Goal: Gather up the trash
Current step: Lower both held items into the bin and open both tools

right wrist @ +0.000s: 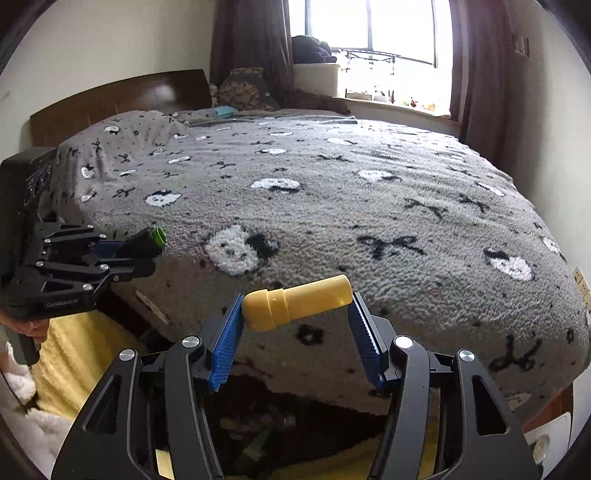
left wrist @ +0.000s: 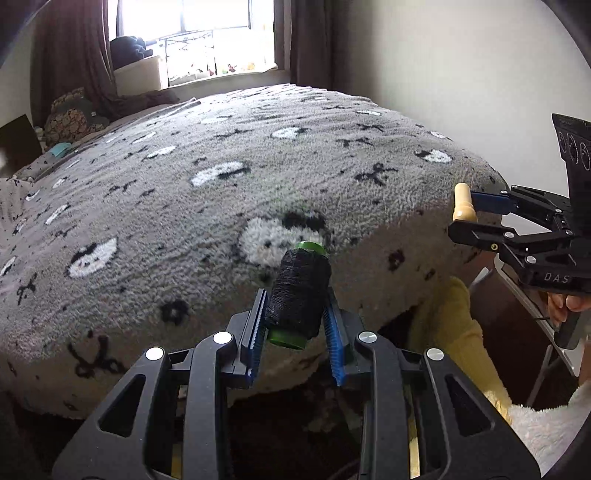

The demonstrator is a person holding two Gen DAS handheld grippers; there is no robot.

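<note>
Black thread spool [left wrist: 298,295] with green core ends, pinched between the blue ribbed pads of the left tongs [left wrist: 295,314]. It sits tilted, one green rim toward the camera, the other pointing out over the bed edge. From the right wrist view the same spool [right wrist: 142,245] shows side-on, its green end [right wrist: 159,236] sticking out past the pads.

Yellow plastic cylinder [right wrist: 299,301], stepped (wider cap-like section at one end), lies crosswise between the pads of the right tongs [right wrist: 297,314], pinched end to end. In the left wrist view it stands upright [left wrist: 463,203] in those tongs [left wrist: 466,216], held off the corner of the bed.

Both items are held in the air at the foot of the bed, not resting on it.

Writing: "DAS" readable on the body of the right tongs in the left wrist view (rest cut off); "GenRobot.AI" appears on the left tongs body in the right wrist view, small and faint.

Below and around: grey fleece blanket [left wrist: 258,177] with white panda faces and black bows covers the bed. Wooden headboard [right wrist: 122,99] at the far end. Window [right wrist: 373,33] with dark curtains [right wrist: 247,40] behind. Yellow fabric [left wrist: 454,325] and white fluffy fabric [left wrist: 550,424] near the holder's body.
</note>
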